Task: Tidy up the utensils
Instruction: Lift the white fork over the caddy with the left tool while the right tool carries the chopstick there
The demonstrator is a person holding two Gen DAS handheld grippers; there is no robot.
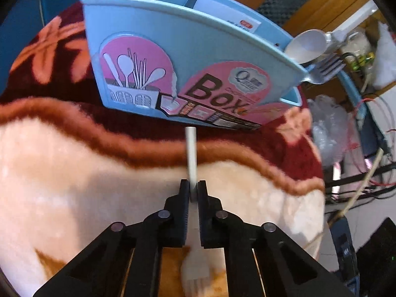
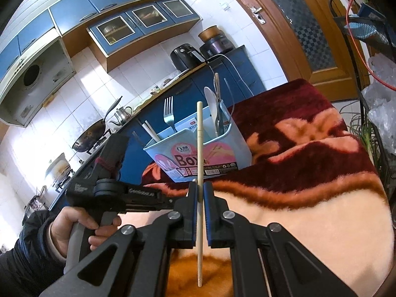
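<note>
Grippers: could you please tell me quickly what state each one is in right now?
Left gripper: shut on a white utensil handle.
Right gripper: shut on a wooden chopstick.

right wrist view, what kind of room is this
Most likely a home kitchen: blue wall cabinets above a tiled wall, a wok and kettle on the stove, and an air fryer on the counter.

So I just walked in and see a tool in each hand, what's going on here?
A person is sorting utensils into the blue utensil box on the blanket-covered table. The right tool is shut on a wooden chopstick. The left tool is shut on a white plastic fork's handle. Neither is in the box yet; a metal fork and spoons already stand inside.
</note>
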